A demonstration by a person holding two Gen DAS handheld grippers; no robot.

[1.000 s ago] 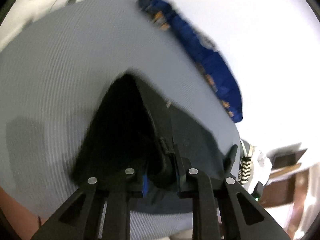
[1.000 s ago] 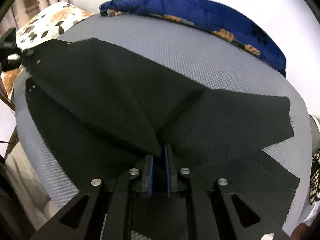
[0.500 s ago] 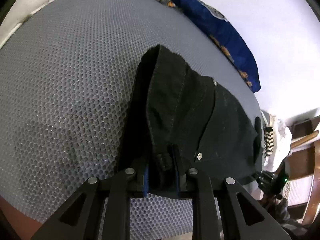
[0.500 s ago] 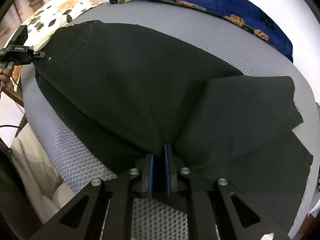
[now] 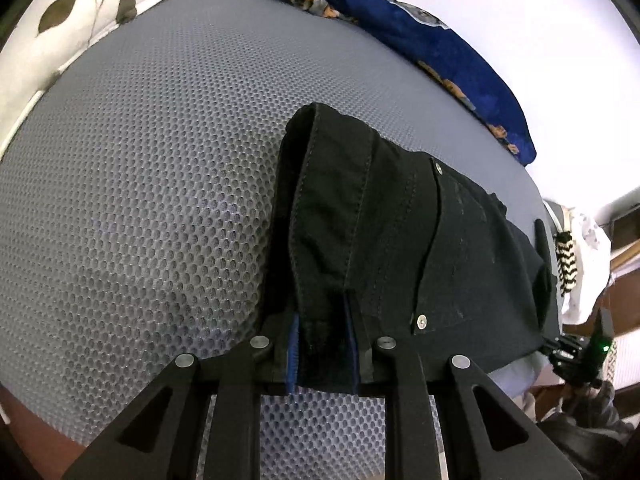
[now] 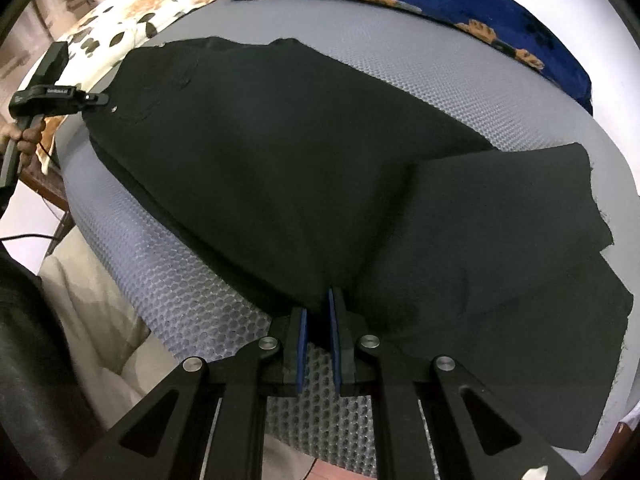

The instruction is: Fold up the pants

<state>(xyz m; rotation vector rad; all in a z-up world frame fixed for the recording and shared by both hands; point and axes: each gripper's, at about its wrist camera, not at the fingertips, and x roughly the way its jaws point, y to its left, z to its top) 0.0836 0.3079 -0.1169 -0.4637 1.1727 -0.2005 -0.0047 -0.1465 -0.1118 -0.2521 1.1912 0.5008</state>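
Observation:
Black pants [image 6: 304,152] lie spread on a grey mesh mattress [image 6: 440,52], folded lengthwise with the leg ends at the right. My left gripper [image 5: 322,320] is shut on the pants' waistband [image 5: 332,208], which lies on the mattress. It also shows in the right wrist view [image 6: 96,98] at the waist corner, far left. My right gripper [image 6: 318,320] stands at the near edge of the pants at mid-leg; its blue pads are slightly apart with the cloth edge at their tips. It shows far right in the left wrist view [image 5: 576,354].
A blue blanket with orange print [image 6: 460,4] lies along the far mattress edge by the white wall. A floral pillow [image 6: 116,20] sits at the left end. A beige sheet [image 6: 96,300] hangs below the near edge. A black-and-white patterned cloth [image 5: 566,260] lies beyond the mattress.
The pants came down from being held up and now lie flat on the mattress. Both grippers lowered with them. My right gripper's pads have parted a little at the cloth edge.

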